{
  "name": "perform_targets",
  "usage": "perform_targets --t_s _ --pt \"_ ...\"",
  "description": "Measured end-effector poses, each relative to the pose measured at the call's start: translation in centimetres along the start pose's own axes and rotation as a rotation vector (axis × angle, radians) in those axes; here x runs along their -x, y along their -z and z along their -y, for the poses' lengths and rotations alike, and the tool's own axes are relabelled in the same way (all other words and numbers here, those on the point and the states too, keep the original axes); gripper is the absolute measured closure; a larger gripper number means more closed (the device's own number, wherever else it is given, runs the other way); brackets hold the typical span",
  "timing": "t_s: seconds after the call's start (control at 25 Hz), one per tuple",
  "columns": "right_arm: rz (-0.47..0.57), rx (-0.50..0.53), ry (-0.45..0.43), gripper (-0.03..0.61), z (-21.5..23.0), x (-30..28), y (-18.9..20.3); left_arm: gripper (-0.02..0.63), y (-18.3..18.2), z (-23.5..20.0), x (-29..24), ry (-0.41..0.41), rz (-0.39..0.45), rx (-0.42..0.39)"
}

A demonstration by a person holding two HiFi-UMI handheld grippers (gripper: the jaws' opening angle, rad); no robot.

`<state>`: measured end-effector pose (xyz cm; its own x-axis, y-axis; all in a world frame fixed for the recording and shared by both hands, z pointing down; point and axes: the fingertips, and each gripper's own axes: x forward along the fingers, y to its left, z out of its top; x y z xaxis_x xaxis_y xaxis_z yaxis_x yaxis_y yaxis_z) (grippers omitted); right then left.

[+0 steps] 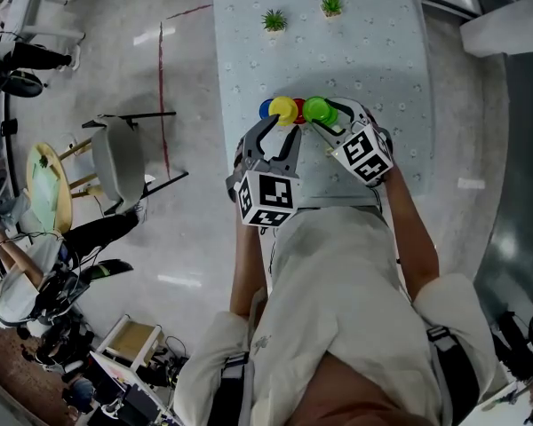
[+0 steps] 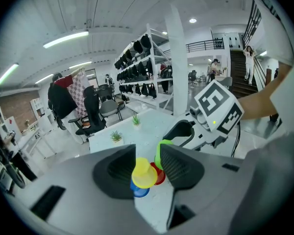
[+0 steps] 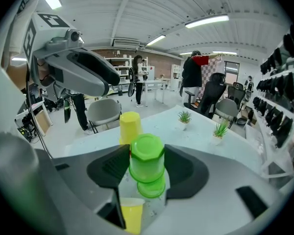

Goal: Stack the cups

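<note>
Cup-stacking on a pale table [image 1: 382, 51]: the left gripper [image 2: 148, 163], jaws about halfway closed, has an upturned yellow cup [image 2: 143, 173] between its pads just left of the red cup [image 2: 160, 176]. From this angle it appears to grip the cup, though contact on one side is hard to confirm. The right gripper [image 3: 147, 169], jaws set wider, clamps an upturned green cup [image 3: 147, 153] just right of the red cup. A blue cup [image 2: 138, 191] sits left of the red cup, beyond the yellow one. A second yellow cup [image 3: 132, 217] stands mouth-up, nearer the person than the red cup.
</note>
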<state>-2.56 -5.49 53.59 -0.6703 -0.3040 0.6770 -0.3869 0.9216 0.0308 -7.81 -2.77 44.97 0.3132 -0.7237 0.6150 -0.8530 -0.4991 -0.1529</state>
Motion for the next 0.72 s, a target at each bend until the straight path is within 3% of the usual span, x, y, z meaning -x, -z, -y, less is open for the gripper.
perform_targets --t_s 0.24,0.72 --pt "-0.007 0.004 -0.008 0.322 -0.4 -0.1 0.3 0.451 -0.1 0.1 0.2 -0.002 0.006 -0.009" --pt "0.016 -0.045 0.059 0.319 0.5 2.9 0.7 0.453 -1.4 2.0 0.5 0.051 0.040 -0.049"
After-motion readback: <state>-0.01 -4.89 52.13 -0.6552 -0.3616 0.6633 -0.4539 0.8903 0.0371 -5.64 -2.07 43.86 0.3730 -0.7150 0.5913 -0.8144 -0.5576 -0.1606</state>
